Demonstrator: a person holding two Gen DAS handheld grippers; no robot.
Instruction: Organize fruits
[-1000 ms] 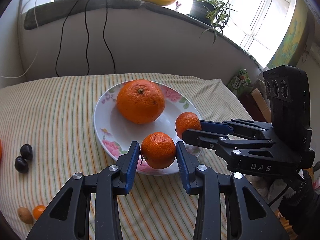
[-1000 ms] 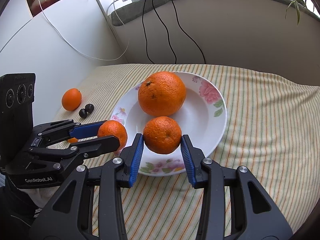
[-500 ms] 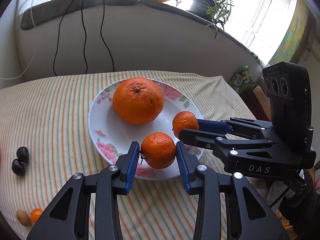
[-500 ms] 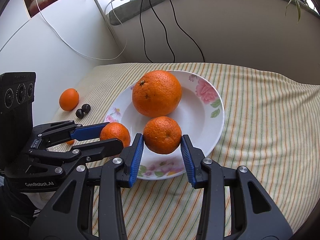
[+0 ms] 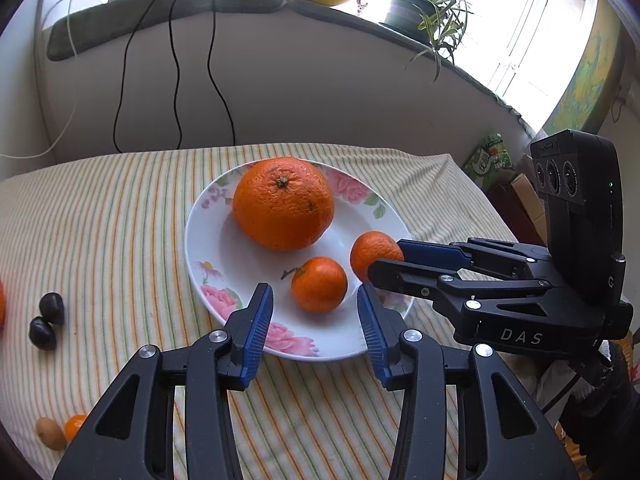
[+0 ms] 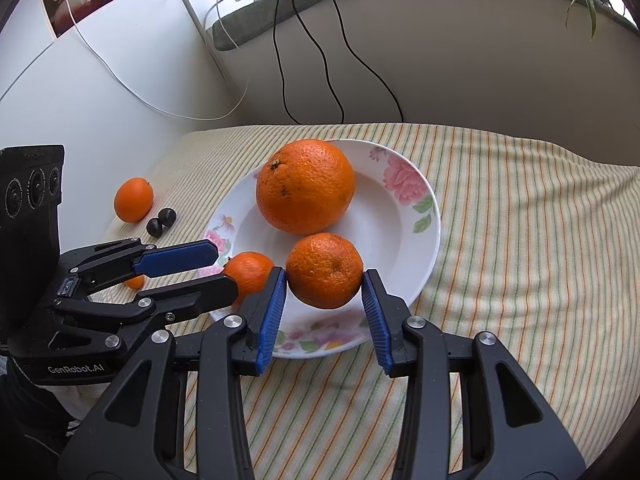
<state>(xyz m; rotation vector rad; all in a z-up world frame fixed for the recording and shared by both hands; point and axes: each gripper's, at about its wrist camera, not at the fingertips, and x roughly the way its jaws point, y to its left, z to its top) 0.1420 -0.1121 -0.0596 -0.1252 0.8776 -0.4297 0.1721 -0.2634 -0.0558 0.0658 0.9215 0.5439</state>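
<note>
Left wrist view: the left gripper (image 5: 316, 308) has just been opening, jaws clear of a small mandarin (image 5: 319, 284) resting on the flowered plate (image 5: 208, 240) beside a big orange (image 5: 283, 202).

Right wrist view: the right gripper (image 6: 325, 298), jaws just easing apart, still touches a tangerine (image 6: 324, 270) over the plate's near rim.

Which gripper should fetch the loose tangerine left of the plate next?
Left: the left gripper has just been opening its jaws, a small tangerine free between them; the loose tangerine lies on its side. The right gripper grips another tangerine.

An orange fruit (image 5: 1, 304) sits cut off at the left wrist view's edge — the left tongs (image 6: 216, 270) partly hide a small mandarin (image 6: 250, 270).
</note>
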